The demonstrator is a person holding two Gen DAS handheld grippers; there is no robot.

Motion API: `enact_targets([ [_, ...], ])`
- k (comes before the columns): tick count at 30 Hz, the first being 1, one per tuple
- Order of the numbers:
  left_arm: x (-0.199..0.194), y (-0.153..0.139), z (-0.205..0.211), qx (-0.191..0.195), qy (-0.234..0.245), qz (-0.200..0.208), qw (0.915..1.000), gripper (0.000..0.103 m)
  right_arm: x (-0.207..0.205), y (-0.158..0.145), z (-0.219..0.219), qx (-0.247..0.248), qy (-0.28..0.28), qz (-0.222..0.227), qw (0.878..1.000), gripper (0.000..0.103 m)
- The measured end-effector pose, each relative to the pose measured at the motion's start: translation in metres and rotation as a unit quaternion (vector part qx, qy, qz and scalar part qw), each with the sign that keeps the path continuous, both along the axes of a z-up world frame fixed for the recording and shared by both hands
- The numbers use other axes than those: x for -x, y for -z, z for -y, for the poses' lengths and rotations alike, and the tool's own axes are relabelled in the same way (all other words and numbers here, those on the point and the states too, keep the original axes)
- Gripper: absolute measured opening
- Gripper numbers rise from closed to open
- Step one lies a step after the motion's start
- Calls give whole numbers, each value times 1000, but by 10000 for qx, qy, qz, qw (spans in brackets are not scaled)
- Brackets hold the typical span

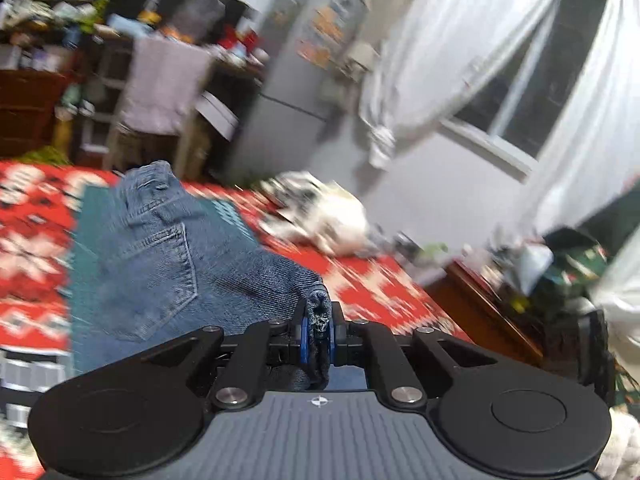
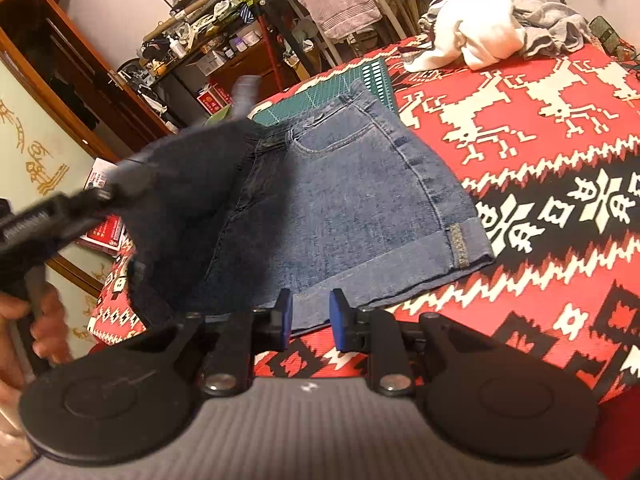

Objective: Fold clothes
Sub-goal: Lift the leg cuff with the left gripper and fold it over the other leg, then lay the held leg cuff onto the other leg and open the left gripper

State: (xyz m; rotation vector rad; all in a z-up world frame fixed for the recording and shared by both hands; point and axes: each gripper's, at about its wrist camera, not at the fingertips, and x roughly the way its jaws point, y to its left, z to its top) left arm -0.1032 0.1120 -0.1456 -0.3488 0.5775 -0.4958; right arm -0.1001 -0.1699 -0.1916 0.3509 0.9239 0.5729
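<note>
Red patterned blanket [image 2: 540, 152] | your left gripper [image 1: 318, 330] clamps blue denim shorts [image 2: 340, 200] hem; right gripper [image 2: 308, 316] parted, empty | risk: thick hem slips free mid-fold.

Left wrist view is smeared with motion blur, so the shelf clutter [image 1: 60, 12] behind the denim shorts [image 1: 160, 256] is mush. The white clothes pile [image 1: 332, 216] past the shorts is unreadable too. In the right wrist view, the left gripper [image 2: 108, 188] lifting the shorts' edge is blurred, and the hand [image 2: 36, 320] holding it is cut off.
</note>
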Motion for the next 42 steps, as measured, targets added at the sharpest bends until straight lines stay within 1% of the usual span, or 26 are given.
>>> enact_targets([
  [2,-8,17,19,17,209,-139,9997,9,0,1,4,-28,75,-18,10000,23],
  [5,-21,51,43,-137,331,-532,9979,9,-1,3,8,-42,173,-46,9998,23],
  [9,-29,84,53,-263,252,-1044,9939,9,-4,8,9,-56,262,-120,9996,23],
  [10,-30,90,53,-258,225,-1150,9928,9,-5,10,9,-67,275,-147,9995,23],
  [11,-30,94,51,-172,206,-1201,9924,9,-6,12,9,-79,287,-174,9994,23],
  [13,-29,96,45,7,197,-1250,9920,9,-7,14,6,-85,285,-199,9994,23],
  [15,-30,95,44,7,218,-1319,9910,10,-8,16,2,-108,285,-216,9993,23],
  [17,-28,91,47,-44,272,-1322,9908,16,-10,16,1,-157,312,-222,9991,24],
  [19,-24,86,49,-41,377,-1299,9908,33,-13,17,0,-221,383,-223,9988,24],
  [20,-21,84,51,-65,425,-1278,9909,31,-14,17,0,-254,419,-224,9985,26],
  [21,-18,82,52,-118,450,-1263,9909,32,-16,18,1,-289,472,-243,9982,30],
  [22,-16,80,53,-108,480,-1262,9908,34,-18,19,2,-325,525,-263,9977,32],
  [24,-13,77,49,66,518,-1302,9901,35,-22,22,2,-388,589,-344,9969,33],
  [27,-9,71,35,358,359,-1367,9893,35,-29,29,1,-500,617,-477,9957,34],
  [33,3,48,-14,720,-107,-1168,9905,35,-40,44,-16,-407,452,-586,9964,35],
  [36,11,42,-52,889,-585,-1095,9883,35,-45,51,-28,-401,286,-639,9967,35],
  [38,18,41,-80,1011,-989,-1077,9841,35,-48,52,-36,-364,172,-585,9975,34],
  [39,22,41,-92,1059,-1192,-1084,9812,35,-49,52,-41,-265,81,-542,9981,17],
  [40,26,41,-105,1110,-1390,-1104,9778,35,-50,50,-46,-192,15,-471,9987,8],
  [42,34,43,-123,1208,-1650,-1119,9724,35,-50,43,-54,-66,-104,-301,9995,8],
])
